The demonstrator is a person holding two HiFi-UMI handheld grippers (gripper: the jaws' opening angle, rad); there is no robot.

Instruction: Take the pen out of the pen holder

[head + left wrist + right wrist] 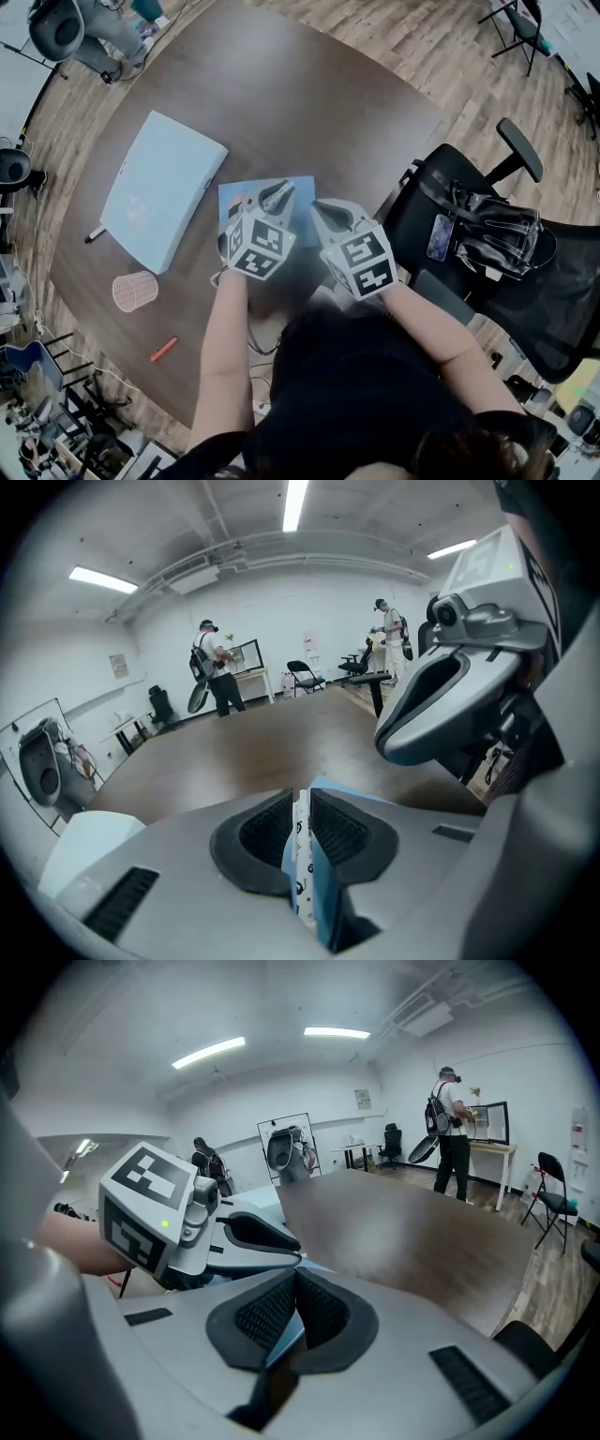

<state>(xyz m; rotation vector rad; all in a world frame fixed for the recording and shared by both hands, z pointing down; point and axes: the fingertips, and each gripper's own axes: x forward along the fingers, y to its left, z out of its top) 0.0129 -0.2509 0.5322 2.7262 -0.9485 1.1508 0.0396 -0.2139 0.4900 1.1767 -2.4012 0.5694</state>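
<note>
My left gripper (302, 797) is shut on a slim white pen (300, 855) with black print, held upright between the pads. In the head view the left gripper (277, 199) hovers over a blue sheet (236, 197) near the table's front; the pen cannot be made out there. The pink mesh pen holder (135, 291) stands well to the left, near the table edge, apart from both grippers. Close beside the left one, my right gripper (328, 217) has its jaws shut (295, 1274) with nothing between them.
A pale blue flat box (164, 187) lies left of the sheet on the round brown table (309, 103). A red pen (163, 349) lies near the front edge below the holder. A black chair with a bag (487, 234) stands at the right. People stand far off.
</note>
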